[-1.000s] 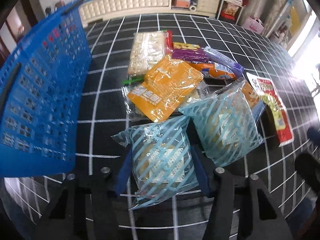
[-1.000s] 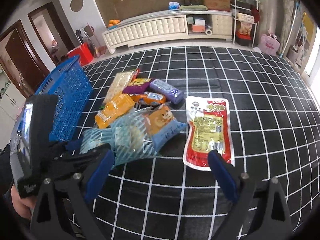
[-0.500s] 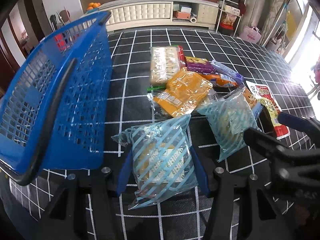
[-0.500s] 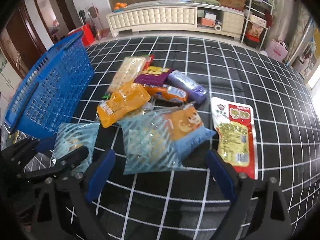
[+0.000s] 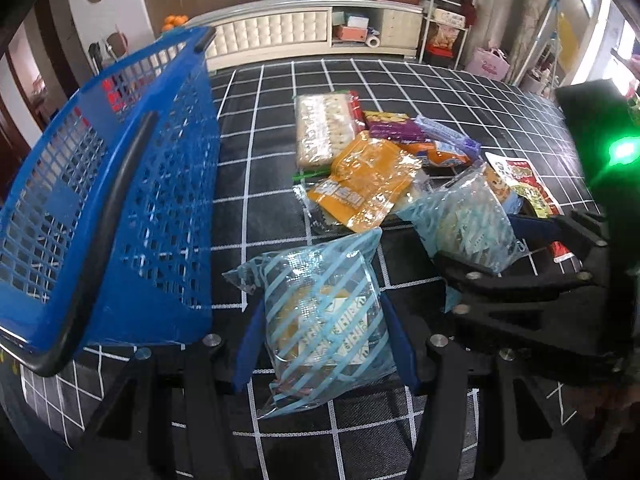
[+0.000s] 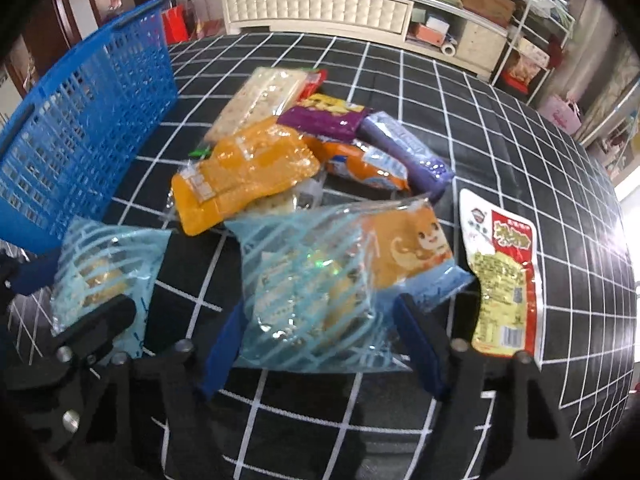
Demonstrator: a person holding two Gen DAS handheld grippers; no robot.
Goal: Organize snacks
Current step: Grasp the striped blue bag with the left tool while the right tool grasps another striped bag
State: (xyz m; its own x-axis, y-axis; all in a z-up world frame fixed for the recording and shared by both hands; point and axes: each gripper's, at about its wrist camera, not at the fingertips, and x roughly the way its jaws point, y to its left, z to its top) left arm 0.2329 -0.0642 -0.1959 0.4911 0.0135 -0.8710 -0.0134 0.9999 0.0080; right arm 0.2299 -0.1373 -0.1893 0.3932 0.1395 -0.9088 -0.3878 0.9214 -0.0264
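Note:
My left gripper (image 5: 324,344) is shut on a light-blue striped snack bag (image 5: 324,312), which sits between the blue pads just right of the blue mesh basket (image 5: 120,200). My right gripper (image 6: 320,344) has its pads against both sides of a second striped bag (image 6: 320,272) with an orange cartoon end. In the left wrist view that right gripper (image 5: 492,248) shows at the right with a green light. The right wrist view shows the left-held bag (image 6: 104,268) at lower left, beside the basket (image 6: 80,120).
Behind the bags on the black grid-patterned cloth (image 6: 460,112) lies a pile of snacks: an orange pouch (image 6: 240,176), a cracker pack (image 6: 256,96), two purple packs (image 6: 324,120), an orange-and-blue pack (image 6: 364,164). A red-and-yellow pouch (image 6: 504,272) lies flat to the right.
The left gripper has carried its striped bag back and alongside the basket. The right gripper has moved left over the second striped bag, and its fingers have narrowed onto it.

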